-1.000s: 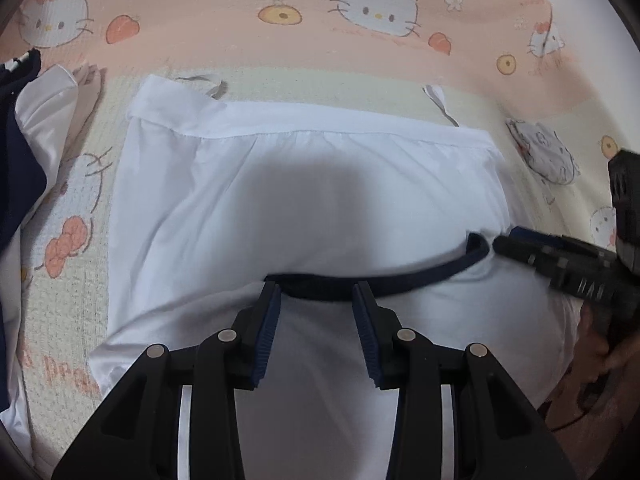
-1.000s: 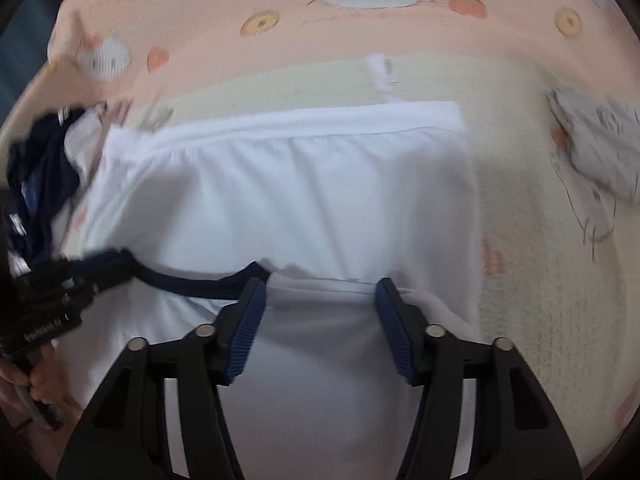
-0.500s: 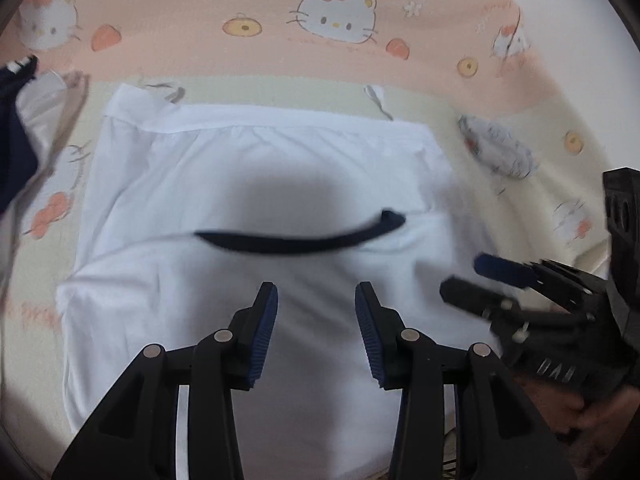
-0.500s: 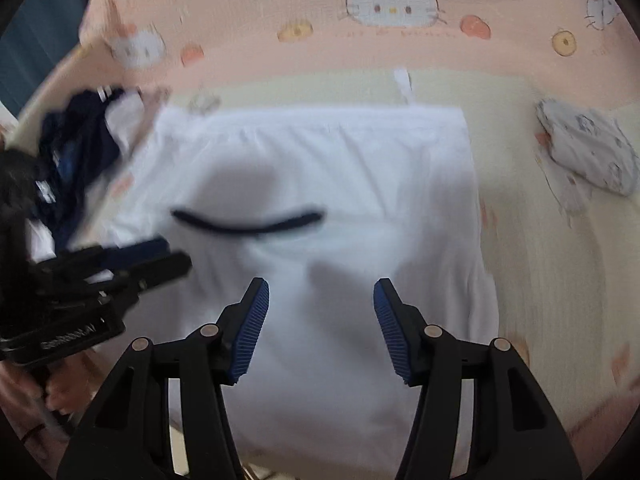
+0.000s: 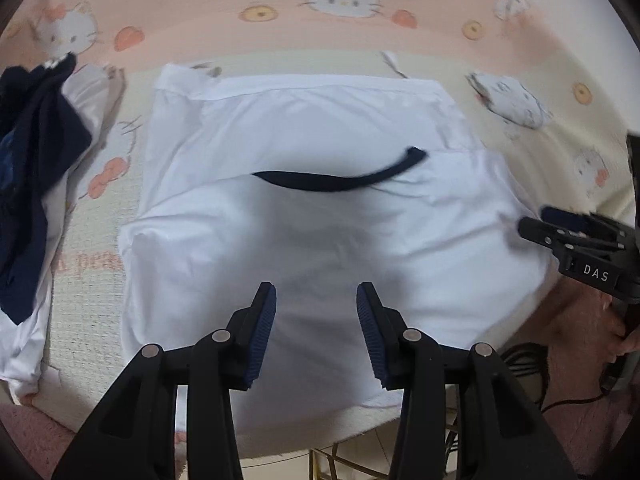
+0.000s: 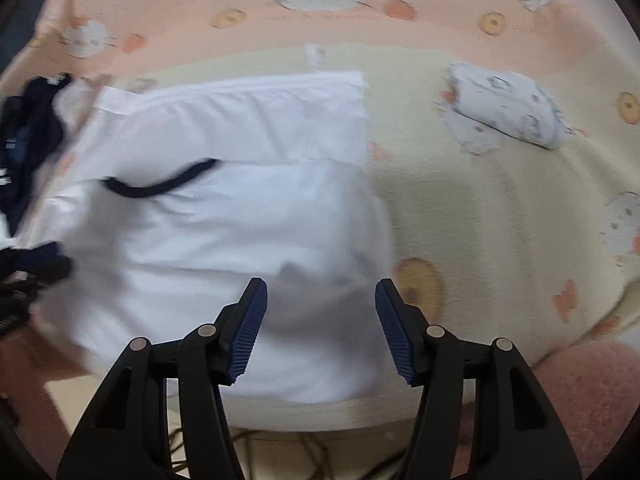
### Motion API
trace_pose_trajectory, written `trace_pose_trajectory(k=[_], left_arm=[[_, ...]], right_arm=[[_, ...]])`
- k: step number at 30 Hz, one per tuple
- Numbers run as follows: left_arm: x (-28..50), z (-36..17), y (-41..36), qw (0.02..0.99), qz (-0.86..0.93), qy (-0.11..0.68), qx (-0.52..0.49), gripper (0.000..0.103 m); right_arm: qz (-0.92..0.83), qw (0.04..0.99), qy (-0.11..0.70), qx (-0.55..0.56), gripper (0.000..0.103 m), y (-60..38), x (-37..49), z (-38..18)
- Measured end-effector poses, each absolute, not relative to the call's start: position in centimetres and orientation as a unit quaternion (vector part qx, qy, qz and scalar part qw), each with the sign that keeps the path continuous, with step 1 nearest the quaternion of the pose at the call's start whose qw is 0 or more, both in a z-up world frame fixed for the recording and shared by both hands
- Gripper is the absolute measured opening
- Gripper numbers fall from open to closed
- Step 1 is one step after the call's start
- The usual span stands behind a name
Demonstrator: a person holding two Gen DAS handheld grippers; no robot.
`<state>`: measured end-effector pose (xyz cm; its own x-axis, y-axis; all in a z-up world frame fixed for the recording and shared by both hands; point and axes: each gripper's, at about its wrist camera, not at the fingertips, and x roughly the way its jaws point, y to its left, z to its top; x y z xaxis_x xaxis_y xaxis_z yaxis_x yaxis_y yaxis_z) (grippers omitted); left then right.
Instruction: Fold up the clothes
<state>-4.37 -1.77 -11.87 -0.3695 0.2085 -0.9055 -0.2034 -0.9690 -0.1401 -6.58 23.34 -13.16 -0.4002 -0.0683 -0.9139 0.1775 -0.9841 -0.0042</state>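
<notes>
A white shirt (image 5: 320,220) with a dark navy collar band (image 5: 340,178) lies folded on the cartoon-cat blanket (image 5: 280,12). My left gripper (image 5: 316,332) hovers open above the shirt's near edge, its jaws empty. In the right wrist view the same shirt (image 6: 224,216) fills the left half, its collar band (image 6: 160,184) toward the left. My right gripper (image 6: 320,328) hangs open over the shirt's near right corner, nothing between the pads. The right gripper's black body (image 5: 584,240) shows at the right edge of the left wrist view, beside the shirt.
A pile of navy and white clothes (image 5: 32,184) lies left of the shirt. A small folded printed cloth (image 6: 508,108) rests on the blanket at the right. The blanket's near edge drops off below the shirt, with cables (image 5: 520,360) beneath. A hand (image 5: 588,320) holds the right gripper.
Both grippers have pulled back toward the near edge and risen off the shirt. The folded-over part with the collar band now lies flat, released.
</notes>
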Motion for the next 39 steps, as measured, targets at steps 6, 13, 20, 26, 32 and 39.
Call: trace_pose_trajectory(k=[6, 13, 20, 26, 32, 39], left_arm=[[-4.1, -13.6, 0.2, 0.125, 0.809, 0.048, -0.573, 0.044], [-3.7, -13.5, -1.4, 0.136, 0.800, 0.022, -0.584, 0.044], [-3.7, -10.5, -2.9, 0.119, 0.847, -0.029, -0.517, 0.046], [-4.2, -12.3, -2.2, 0.102, 0.833, 0.005, -0.544, 0.048], [-4.8, -12.7, -5.0, 0.074, 0.811, -0.032, -0.579, 0.048], [-5.1, -13.1, -8.9, 0.010, 0.802, -0.053, -0.595, 0.049]], right_arm=[[-0.818, 0.040, 0.144, 0.556, 0.066, 21.5, -6.0, -15.9], [-0.812, 0.016, 0.114, 0.572, 0.067, 24.1, -5.4, -15.4], [-0.845, 0.048, 0.049, 0.531, 0.060, 24.1, -6.0, -13.0], [-0.832, 0.077, 0.108, 0.539, 0.060, 20.8, -6.9, -14.7], [-0.817, 0.046, 0.110, 0.565, 0.066, 22.5, -7.4, -15.2], [-0.805, 0.025, 0.107, 0.584, 0.067, 23.5, -6.7, -15.5]])
